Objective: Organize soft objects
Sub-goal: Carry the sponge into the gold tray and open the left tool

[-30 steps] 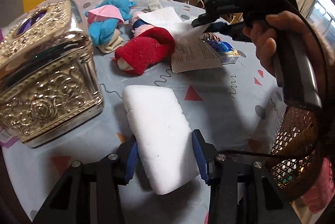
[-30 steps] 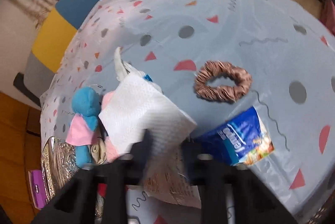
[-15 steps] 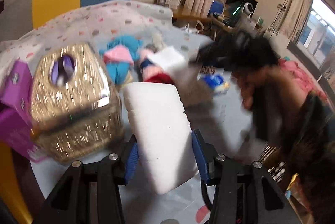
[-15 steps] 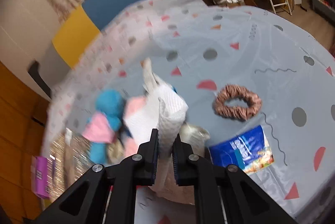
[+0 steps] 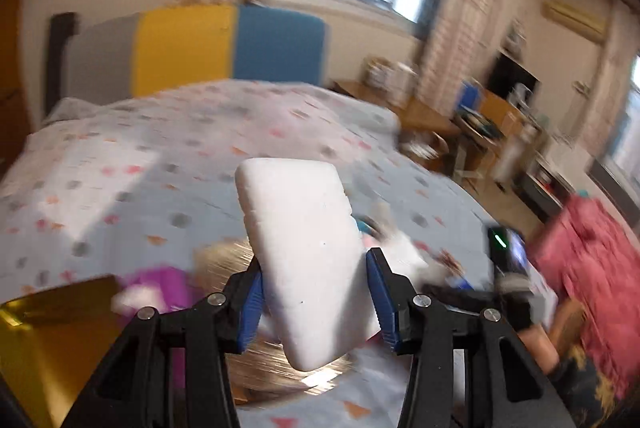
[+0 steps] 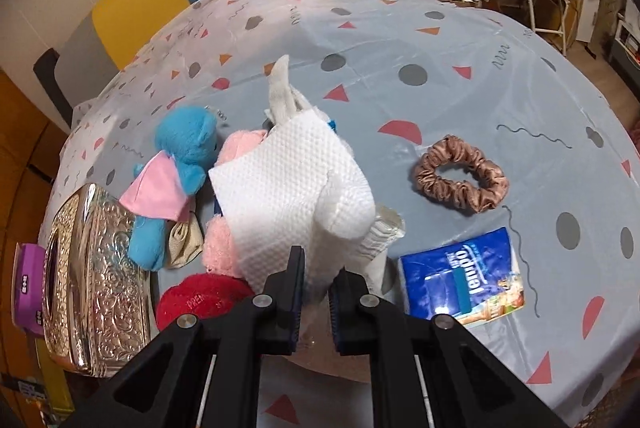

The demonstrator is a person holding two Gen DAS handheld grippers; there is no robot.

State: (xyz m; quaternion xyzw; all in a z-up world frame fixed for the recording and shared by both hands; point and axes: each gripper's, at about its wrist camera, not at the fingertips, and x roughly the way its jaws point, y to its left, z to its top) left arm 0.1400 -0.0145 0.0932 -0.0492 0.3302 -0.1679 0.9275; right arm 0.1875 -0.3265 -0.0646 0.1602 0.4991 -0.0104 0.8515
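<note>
Left wrist view: my left tongs [image 5: 314, 302] grip a white rounded-rectangular foam block [image 5: 304, 260] across its width, blue pads pressed on both sides, block clear above the ornate silver embossed tissue box [image 6: 90, 276]; frame is motion-blurred.

Right wrist view: my right tongs [image 6: 316, 288] are pinched nearly closed on a white embossed paper towel [image 6: 288, 196], which stands bunched just right of the tissue box.

Beside the box on the surface [image 6: 440, 40], unsorted: blue plush toy with pink scarf [image 6: 180, 164], pink plush [image 6: 224, 240], red plush [image 6: 200, 298]. Farther right: bronze satin scrunchie [image 6: 460, 178], blue tissue packet [image 6: 460, 282].

Judgement: early stage; two items in hand, nothing visibly put away, most left.
</note>
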